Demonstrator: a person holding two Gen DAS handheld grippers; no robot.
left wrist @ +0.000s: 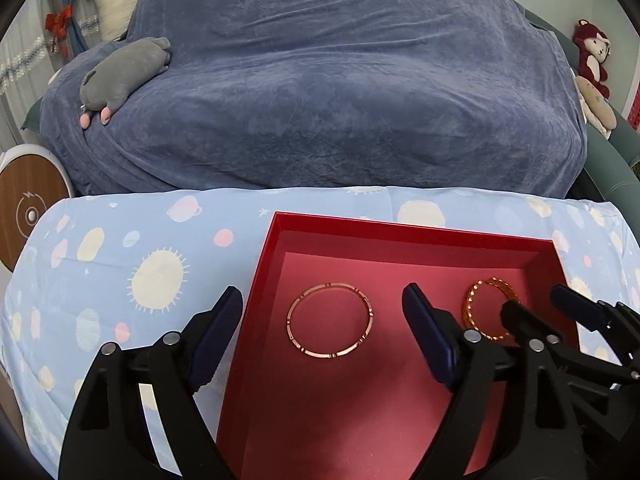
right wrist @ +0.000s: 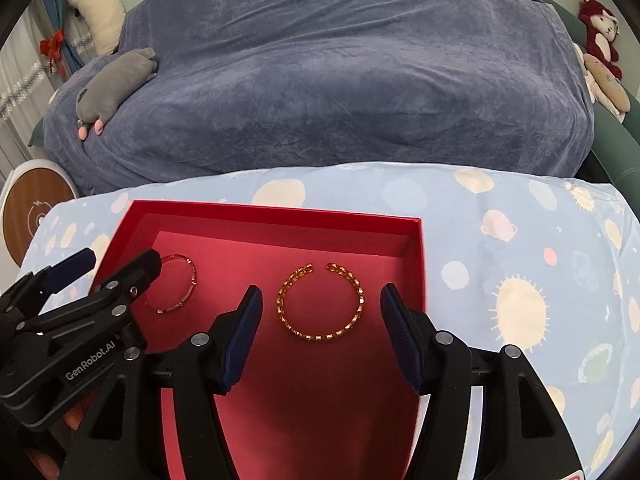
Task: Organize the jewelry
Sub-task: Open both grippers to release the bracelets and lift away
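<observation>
A red box (left wrist: 404, 236) sits on the planet-print sheet (left wrist: 120, 264), holding two bangles lying flat and well apart. The chain-link bangle (right wrist: 320, 300) has its gap at 12 o'clock. The slim segmented bangle (left wrist: 330, 320) is a closed ring. The left gripper (left wrist: 322, 330) and right gripper (right wrist: 320, 334) both hang spread wide, holding nothing. From each wrist view, the other gripper partly hides the farther bangle.

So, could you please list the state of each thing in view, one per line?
Box: open, no lid in view.
Thin bangle: flat in box, closed ring, free.
Chain bangle: flat in box, gap at far side, free.
Left gripper: open, empty.
Right gripper: open, empty.
</observation>
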